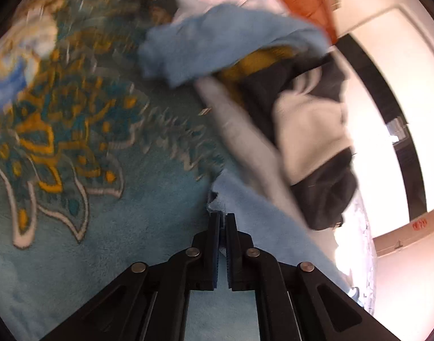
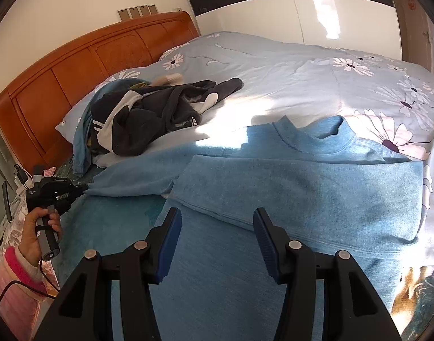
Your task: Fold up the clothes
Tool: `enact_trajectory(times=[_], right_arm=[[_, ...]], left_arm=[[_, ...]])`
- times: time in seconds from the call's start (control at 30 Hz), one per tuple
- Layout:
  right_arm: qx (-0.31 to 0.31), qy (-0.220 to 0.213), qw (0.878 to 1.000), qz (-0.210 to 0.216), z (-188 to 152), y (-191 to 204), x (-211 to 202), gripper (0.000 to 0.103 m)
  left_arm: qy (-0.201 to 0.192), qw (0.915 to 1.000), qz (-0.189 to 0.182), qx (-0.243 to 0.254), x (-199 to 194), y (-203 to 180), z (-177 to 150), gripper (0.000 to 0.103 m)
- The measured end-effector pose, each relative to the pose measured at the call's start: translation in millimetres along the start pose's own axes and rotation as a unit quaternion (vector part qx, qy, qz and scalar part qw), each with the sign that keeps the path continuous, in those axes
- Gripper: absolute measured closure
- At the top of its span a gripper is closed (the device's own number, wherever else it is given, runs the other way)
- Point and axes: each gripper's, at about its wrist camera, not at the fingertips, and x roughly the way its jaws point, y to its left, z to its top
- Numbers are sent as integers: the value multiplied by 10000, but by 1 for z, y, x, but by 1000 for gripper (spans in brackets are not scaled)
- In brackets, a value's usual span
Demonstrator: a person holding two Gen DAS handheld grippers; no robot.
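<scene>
Your left gripper (image 1: pixel 222 218) is clamped on the cuff of the blue sweater's sleeve (image 2: pixel 131 176); in the left wrist view the pads are together with a ragged edge of blue knit pinched at the tips, low centre of frame. In the right wrist view that same gripper sits at the left edge, held in your left hand (image 2: pixel 37 227) above a pink cuff, with the sleeve stretched from it toward frame centre. Your right gripper (image 2: pixel 214 227) has its jaws apart with nothing between them, hovering over the blue sweater (image 2: pixel 302 187), which lies flat across the middle of the frame, collar toward the upper right, the other sleeve folded across the chest. Under the sweater is a teal blanket with a gold and white pattern (image 1: pixel 60 142). Clutter: a heap of dark and white clothes (image 2: pixel 148 113) sits upper left of the sweater, close to the stretched sleeve; in the left wrist view it fills the right half, with another blue garment (image 1: pixel 217 45) and something yellow above it, all blurred. Floral duvet (image 2: pixel 302 65) behind, orange wooden headboard (image 2: pixel 89 56) at upper left, white wardrobe (image 2: pixel 259 14) at top.
</scene>
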Motion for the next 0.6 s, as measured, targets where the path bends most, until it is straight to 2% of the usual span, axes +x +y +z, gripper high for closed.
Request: enact_trajectory(times=[0.13, 0.2, 0.27, 0.37, 0.47, 0.6], right_arm=[[-15, -35, 10000, 44, 1, -7, -7, 49], [-10, -119, 9999, 33, 2, -10, -12, 49], [88, -248, 9997, 19, 4, -19, -21, 49], [269, -441, 9987, -46, 6, -36, -37, 49], [444, -591, 9970, -217, 5, -60, -57, 49], [747, -773, 9928, -528, -1, -101, -87, 49]], left_arm=[[-386, 9957, -499, 686, -42, -53, -1, 99], [-548, 9865, -915, 1241, -65, -97, -6, 99], [-620, 9724, -1341, 1803, -84, -146, -20, 99], [-367, 9480, -1975, 2469, -93, -220, -48, 99], [85, 9236, -2415, 2976, -86, -282, -93, 99], [698, 8924, -2572, 3641, -60, -340, -172, 99]])
